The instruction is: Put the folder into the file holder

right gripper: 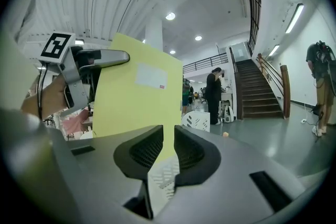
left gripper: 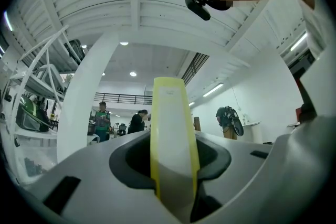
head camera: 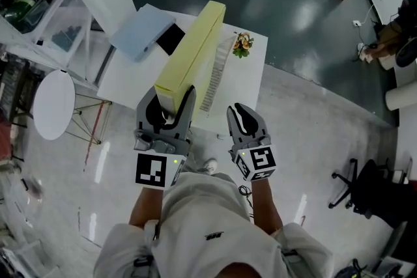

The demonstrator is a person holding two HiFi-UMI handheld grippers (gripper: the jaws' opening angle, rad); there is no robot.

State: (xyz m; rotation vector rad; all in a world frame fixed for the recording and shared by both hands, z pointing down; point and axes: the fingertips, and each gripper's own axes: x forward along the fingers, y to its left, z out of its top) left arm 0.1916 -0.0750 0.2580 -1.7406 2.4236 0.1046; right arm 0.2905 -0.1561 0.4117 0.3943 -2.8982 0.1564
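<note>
Left tongs (head camera: 171,99) clamp the folder (head camera: 192,49), raised — probably to clear the desk's (head camera: 251,65) file holder (head camera: 214,84); my right tongs (head camera: 242,111) closed, empty.

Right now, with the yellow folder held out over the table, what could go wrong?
Only the left tool grips the yellow folder, at its near end; the long free end could sag or twist out.
The right tool is shut and empty, so the white file holder stands unbraced and might slide or tip.
The small flowers beside it could get knocked.
</note>
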